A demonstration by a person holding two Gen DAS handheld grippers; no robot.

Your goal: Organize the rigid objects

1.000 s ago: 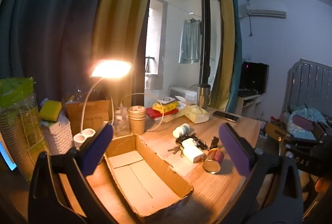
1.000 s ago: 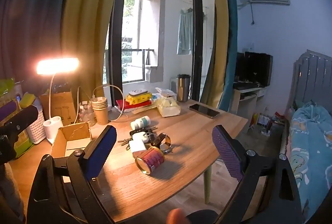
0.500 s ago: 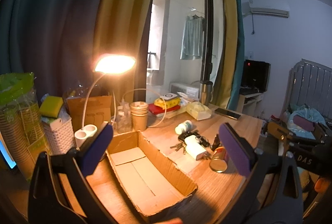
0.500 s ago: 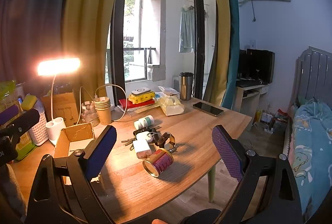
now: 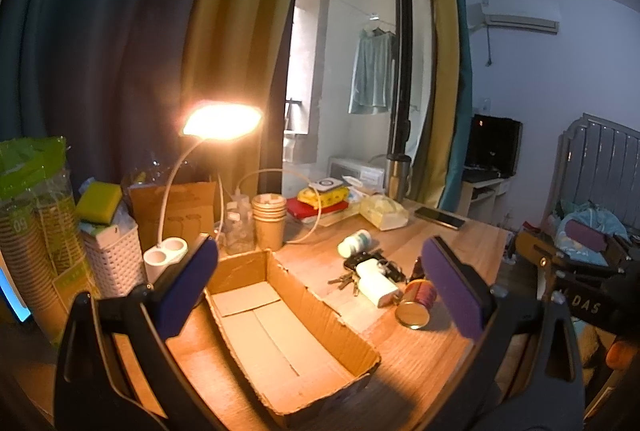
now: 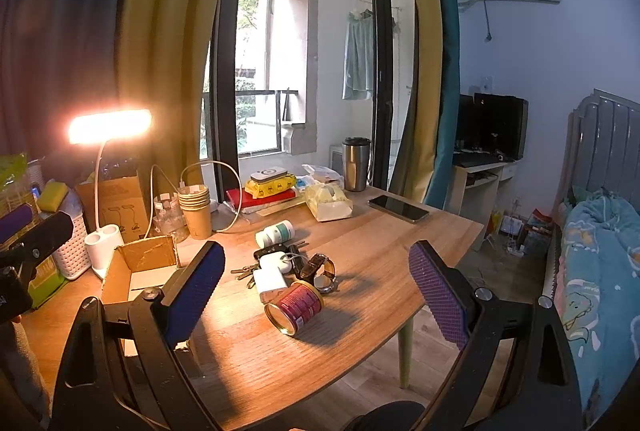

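Note:
An open, empty cardboard box (image 5: 280,327) lies on the wooden table, also in the right wrist view (image 6: 140,267). Beside it is a pile: a red tin can (image 6: 294,307) on its side, a white charger (image 6: 272,281), keys (image 6: 244,271), a wristwatch (image 6: 320,269) and a white pill bottle (image 6: 276,233). The can (image 5: 416,303), charger (image 5: 376,285) and bottle (image 5: 354,242) also show in the left wrist view. My left gripper (image 5: 320,287) is open and empty above the box. My right gripper (image 6: 316,289) is open and empty, held above the can.
A lit desk lamp (image 5: 220,121), paper cups (image 5: 269,221), a white basket (image 5: 112,263) and a brown carton (image 5: 176,207) line the back. A phone (image 6: 398,209), steel tumbler (image 6: 355,169), tissue pack (image 6: 328,201) and books (image 6: 264,197) lie further back. A bed (image 6: 596,251) is right of the table.
Both grippers have moved a little closer to the table; the box and pile look larger. Nothing was taken hold of or moved.

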